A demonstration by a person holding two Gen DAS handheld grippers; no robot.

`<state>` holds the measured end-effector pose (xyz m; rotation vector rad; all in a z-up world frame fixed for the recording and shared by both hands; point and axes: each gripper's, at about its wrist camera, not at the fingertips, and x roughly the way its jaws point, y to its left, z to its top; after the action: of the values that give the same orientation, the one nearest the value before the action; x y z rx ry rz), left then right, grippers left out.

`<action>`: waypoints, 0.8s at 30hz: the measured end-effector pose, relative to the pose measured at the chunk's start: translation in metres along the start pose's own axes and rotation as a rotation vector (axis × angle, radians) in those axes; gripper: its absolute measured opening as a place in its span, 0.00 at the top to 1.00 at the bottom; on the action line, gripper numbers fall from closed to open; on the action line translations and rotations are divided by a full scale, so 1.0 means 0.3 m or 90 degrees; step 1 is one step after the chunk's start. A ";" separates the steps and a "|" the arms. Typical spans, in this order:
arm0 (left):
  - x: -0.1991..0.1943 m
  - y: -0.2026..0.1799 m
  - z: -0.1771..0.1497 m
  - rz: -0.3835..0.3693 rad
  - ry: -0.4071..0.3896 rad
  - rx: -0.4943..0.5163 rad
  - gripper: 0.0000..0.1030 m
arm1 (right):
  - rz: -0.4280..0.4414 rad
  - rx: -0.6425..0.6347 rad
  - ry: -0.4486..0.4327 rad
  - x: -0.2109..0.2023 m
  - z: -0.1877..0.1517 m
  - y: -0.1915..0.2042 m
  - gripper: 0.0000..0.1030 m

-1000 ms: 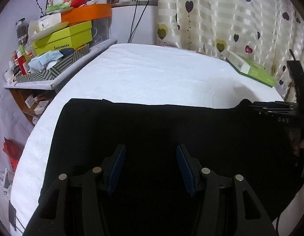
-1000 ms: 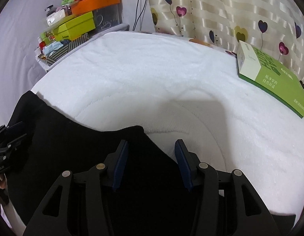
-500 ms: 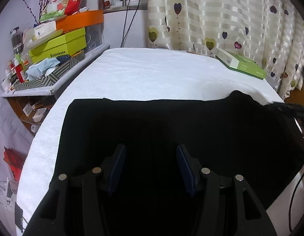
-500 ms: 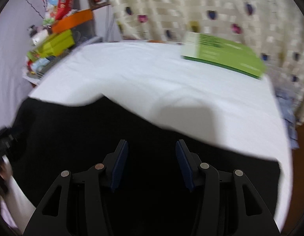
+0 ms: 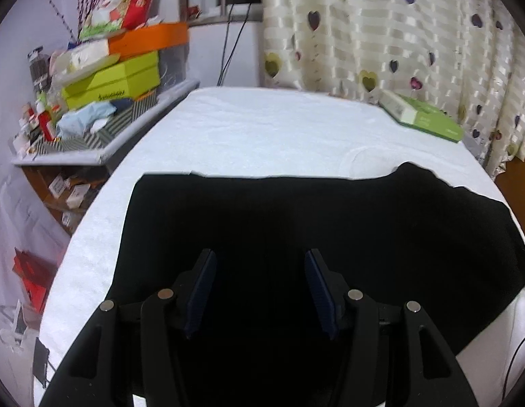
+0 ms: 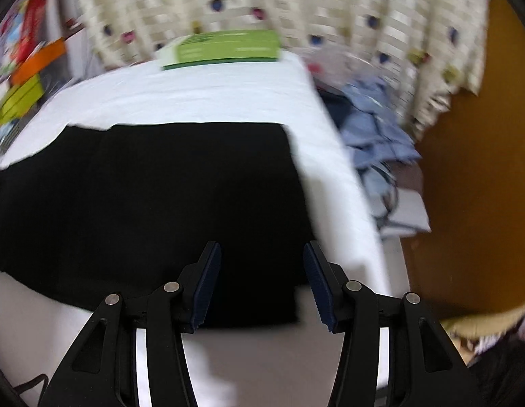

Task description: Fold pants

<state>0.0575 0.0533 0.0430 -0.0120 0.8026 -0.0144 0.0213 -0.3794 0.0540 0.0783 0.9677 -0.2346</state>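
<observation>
While the black pants (image 5: 296,237) lie spread flat across the near part of the white-covered bench (image 5: 269,129), both tongs hang over them with nothing between their pads. The left tongs (image 5: 260,285) stand released above the middle of the dark cloth. The right tongs (image 6: 262,281) are also released, over the pants' near right corner, close to the bench's right edge; this view is blurred. A green box (image 5: 422,118) rests at the far right corner of the bench, well apart from the pants, in front of a curtain (image 5: 398,27) with hearts. A shelf (image 5: 102,135) on the left carries stacked boxes. Blue clothes (image 6: 374,125) lie beside the bench on the right.
</observation>
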 end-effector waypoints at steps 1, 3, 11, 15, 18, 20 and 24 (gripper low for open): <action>-0.012 -0.012 0.006 -0.008 -0.005 0.003 0.44 | 0.002 0.019 -0.014 -0.030 -0.007 -0.025 0.50; -0.028 -0.040 0.019 -0.027 -0.009 0.008 0.44 | 0.025 0.046 -0.033 -0.065 -0.018 -0.049 0.49; -0.049 -0.261 0.060 -0.126 -0.017 0.073 0.44 | 0.056 0.048 -0.002 -0.045 -0.130 -0.033 0.49; -0.039 -0.402 0.049 -0.184 0.000 0.134 0.44 | 0.106 0.096 -0.011 -0.052 -0.141 -0.058 0.49; -0.029 -0.492 0.049 -0.216 0.010 0.161 0.44 | 0.127 0.105 -0.017 -0.045 -0.135 -0.045 0.49; -0.028 -0.543 0.053 -0.236 0.011 0.175 0.44 | 0.123 0.106 -0.021 -0.040 -0.129 -0.036 0.49; -0.020 -0.619 0.055 -0.269 0.024 0.195 0.44 | 0.154 0.155 -0.031 -0.030 -0.120 -0.081 0.49</action>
<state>0.0636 -0.1322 0.0618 0.1086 0.8163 -0.5373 -0.0182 -0.3953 0.0420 0.4085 0.8681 -0.1291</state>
